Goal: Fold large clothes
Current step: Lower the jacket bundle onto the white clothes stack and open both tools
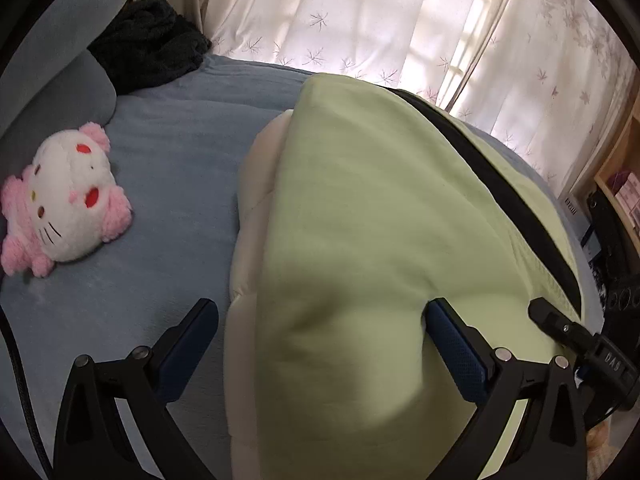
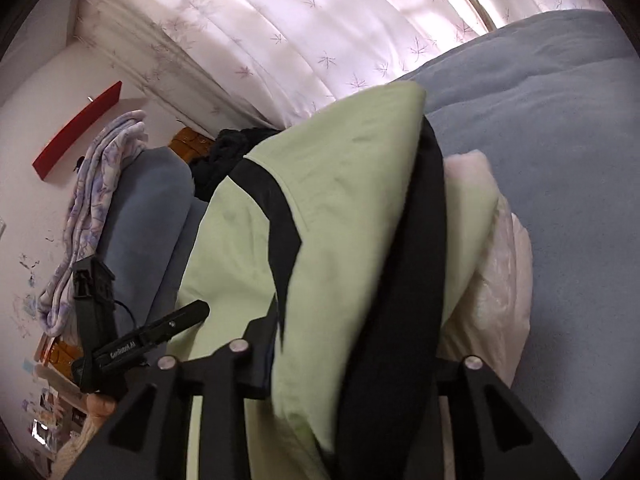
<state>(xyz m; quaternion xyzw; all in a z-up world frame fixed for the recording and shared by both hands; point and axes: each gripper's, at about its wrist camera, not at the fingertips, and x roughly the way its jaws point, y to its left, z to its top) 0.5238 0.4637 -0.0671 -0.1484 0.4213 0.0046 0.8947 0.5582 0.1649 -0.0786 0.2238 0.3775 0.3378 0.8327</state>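
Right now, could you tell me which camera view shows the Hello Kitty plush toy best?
The left wrist view: the Hello Kitty plush toy lies fully visible on the blue bedspread, left of the green garment. The right wrist view does not show it at all.

We see a bed point(image 1: 168, 168) covered in a soft blue-grey blanket. On it lies a folded light-green jacket point(image 1: 360, 220) with black trim and a cream quilted lining, filling the middle. Well apart from it, toward the left in the left wrist view, a white and pink plush cat point(image 1: 68, 200) lies face up. Farther back, a dark knitted garment point(image 1: 148, 44) sits bunched beside a blue-grey pillow point(image 1: 60, 96).
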